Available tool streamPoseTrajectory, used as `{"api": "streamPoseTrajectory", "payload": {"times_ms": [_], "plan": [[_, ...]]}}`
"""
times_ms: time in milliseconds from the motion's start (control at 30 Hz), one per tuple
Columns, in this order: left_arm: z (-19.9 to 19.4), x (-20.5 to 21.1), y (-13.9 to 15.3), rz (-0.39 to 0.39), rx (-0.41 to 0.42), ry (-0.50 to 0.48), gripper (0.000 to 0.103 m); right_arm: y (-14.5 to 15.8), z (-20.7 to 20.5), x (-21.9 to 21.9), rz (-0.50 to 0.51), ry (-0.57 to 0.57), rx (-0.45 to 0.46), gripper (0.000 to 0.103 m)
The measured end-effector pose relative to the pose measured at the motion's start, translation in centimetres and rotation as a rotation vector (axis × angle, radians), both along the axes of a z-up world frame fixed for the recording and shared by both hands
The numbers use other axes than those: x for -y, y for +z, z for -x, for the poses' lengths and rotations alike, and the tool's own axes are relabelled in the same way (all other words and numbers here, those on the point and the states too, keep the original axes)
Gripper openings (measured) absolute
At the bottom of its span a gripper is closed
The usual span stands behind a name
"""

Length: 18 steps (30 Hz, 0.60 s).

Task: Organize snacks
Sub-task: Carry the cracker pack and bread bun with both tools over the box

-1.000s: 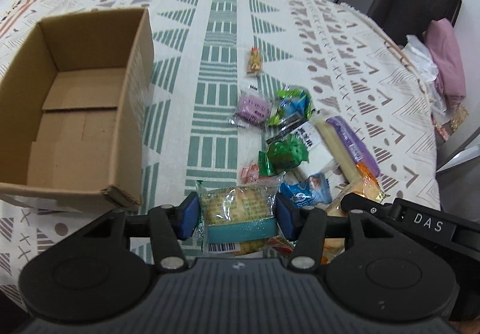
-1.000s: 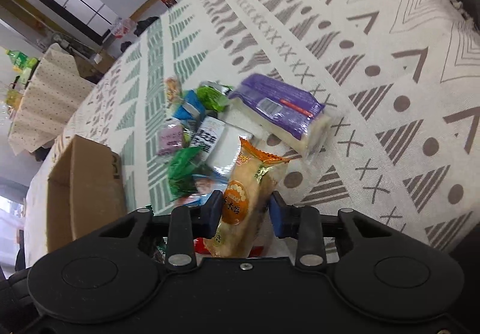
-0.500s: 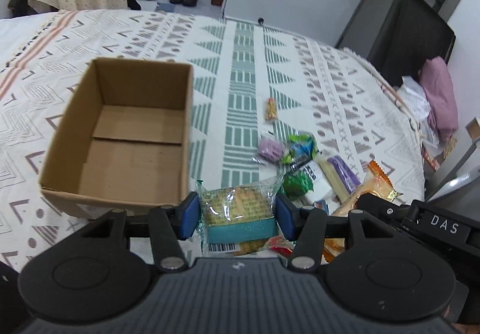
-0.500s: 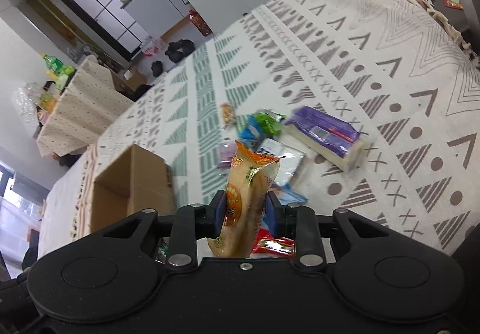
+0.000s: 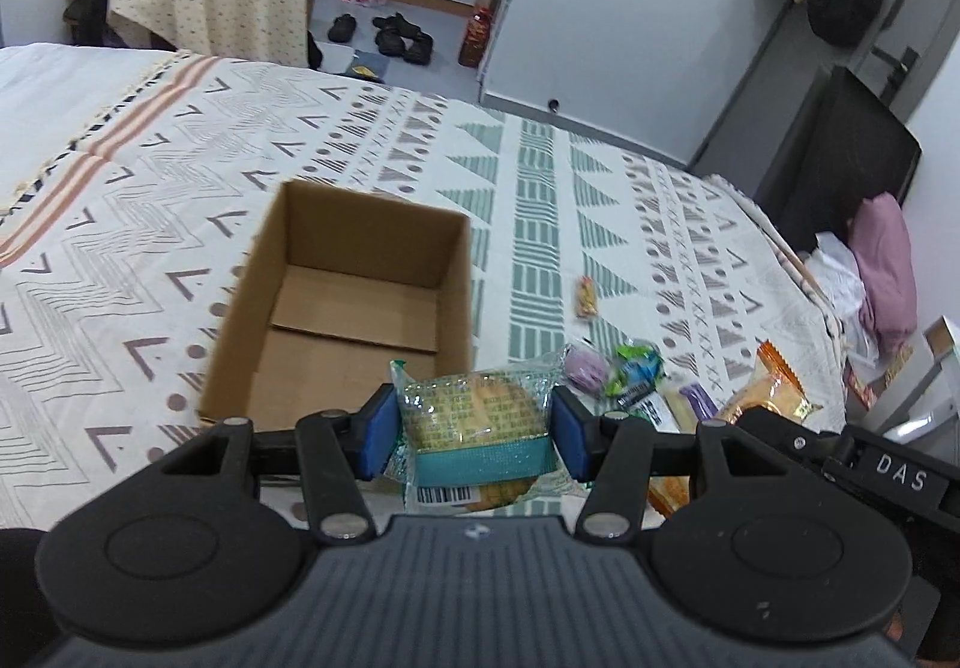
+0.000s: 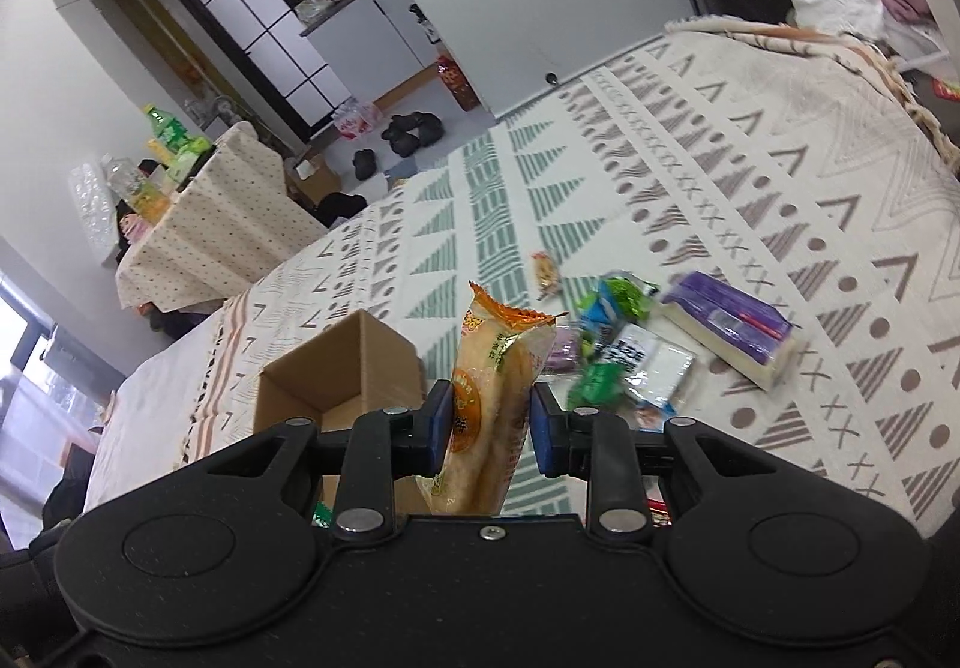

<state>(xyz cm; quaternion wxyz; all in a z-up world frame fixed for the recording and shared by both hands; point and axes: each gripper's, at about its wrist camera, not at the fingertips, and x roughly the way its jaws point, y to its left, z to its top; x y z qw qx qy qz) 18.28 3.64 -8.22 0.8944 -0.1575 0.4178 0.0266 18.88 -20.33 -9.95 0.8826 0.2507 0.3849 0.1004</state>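
Blue-padded left gripper (image 5: 474,431) angled down, clamping cracker pack (image 5: 477,422)

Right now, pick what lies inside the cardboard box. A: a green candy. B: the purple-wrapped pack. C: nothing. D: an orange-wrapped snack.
C: the left wrist view shows the cardboard box with only its bare floor flaps, while the purple-wrapped pack lies outside on the patterned cloth.
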Motion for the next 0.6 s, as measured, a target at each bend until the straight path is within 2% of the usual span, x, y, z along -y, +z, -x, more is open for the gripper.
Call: {"api": "streamPoseTrajectory", "payload": {"times_ms": [300, 600], "plan": [[0.5, -3.6, 0.5, 0.013, 0.019, 0.054, 0.053, 0.7, 0.0, -3.2, 0.021, 0.046, 0.021, 0.027], [0.2, -7.2, -0.6, 0.047, 0.007, 0.133, 0.053, 0.8, -0.4, -6.4, 0.041, 0.106, 0.04, 0.027]]}}
